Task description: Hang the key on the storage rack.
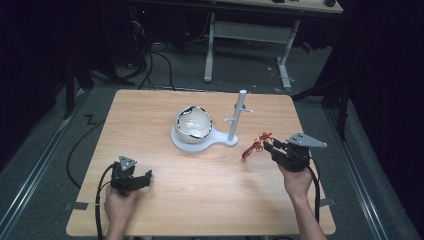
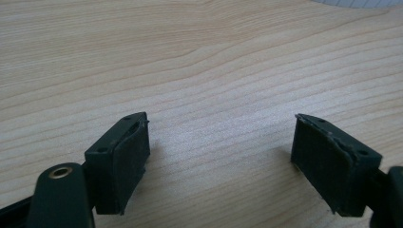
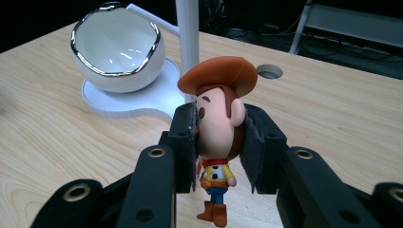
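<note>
- Two grippers are over the wooden bench (image 1: pixel 200 200), well apart.
- Right gripper (image 3: pixel 218 137): its jaws are clamped on the head of a cowboy figure (image 3: pixel 217 142) in a brown hat, which hangs upright above the bench, near the white stand (image 3: pixel 138 102).
- That stand carries a shiny white bowl (image 3: pixel 116 47) and a post (image 3: pixel 187 42).
- Left gripper (image 2: pixel 221 147): its jaws are spread wide with nothing between them, low over bare wood.

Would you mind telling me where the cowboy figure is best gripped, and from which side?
Grip the cowboy figure by its head, from both sides, below the hat brim. The head is its widest, roundest part and the body beneath is thin. The right gripper already holds it that way, upright, with feet hanging free above the table.
</note>
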Tool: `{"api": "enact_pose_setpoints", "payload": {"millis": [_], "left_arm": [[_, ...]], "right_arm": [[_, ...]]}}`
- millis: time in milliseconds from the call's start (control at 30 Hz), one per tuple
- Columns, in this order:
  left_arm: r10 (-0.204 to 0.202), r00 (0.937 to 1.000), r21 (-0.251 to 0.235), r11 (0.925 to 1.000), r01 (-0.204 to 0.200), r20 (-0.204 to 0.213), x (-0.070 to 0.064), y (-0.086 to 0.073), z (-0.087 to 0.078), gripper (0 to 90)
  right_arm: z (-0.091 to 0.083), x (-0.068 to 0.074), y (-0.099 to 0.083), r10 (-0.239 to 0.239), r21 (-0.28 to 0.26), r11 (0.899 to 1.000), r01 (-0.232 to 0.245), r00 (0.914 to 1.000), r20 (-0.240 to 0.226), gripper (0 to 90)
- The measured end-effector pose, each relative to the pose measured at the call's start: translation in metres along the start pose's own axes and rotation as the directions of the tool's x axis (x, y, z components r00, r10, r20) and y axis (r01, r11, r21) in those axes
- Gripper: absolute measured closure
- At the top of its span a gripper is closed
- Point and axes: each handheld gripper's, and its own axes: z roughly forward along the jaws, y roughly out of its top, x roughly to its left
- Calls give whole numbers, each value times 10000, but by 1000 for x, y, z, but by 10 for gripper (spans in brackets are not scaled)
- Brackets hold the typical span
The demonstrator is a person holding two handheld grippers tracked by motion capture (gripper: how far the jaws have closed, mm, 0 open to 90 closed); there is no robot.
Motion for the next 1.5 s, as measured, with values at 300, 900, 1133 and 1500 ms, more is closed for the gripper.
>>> {"api": "enact_pose_setpoints", "payload": {"millis": [300,900,1133,1500], "left_arm": [[3,10000,2,10000,-3,1,0,0,0,208],[-11,10000,-5,10000,11,14,0,0,0,208],[-5,10000,-4,10000,5,5,0,0,0,208],[-4,10000,-3,10000,4,11,0,0,0,208]], "right_arm": [[-6,3,10,-159,-194,9997,157,9998,-111,677],[-10,10,33,-494,-547,9974,475,9982,-342,677],[-14,9,41,-604,-678,9960,580,9976,-333,678],[-17,10,56,-684,-967,9932,650,9971,-322,677]]}}
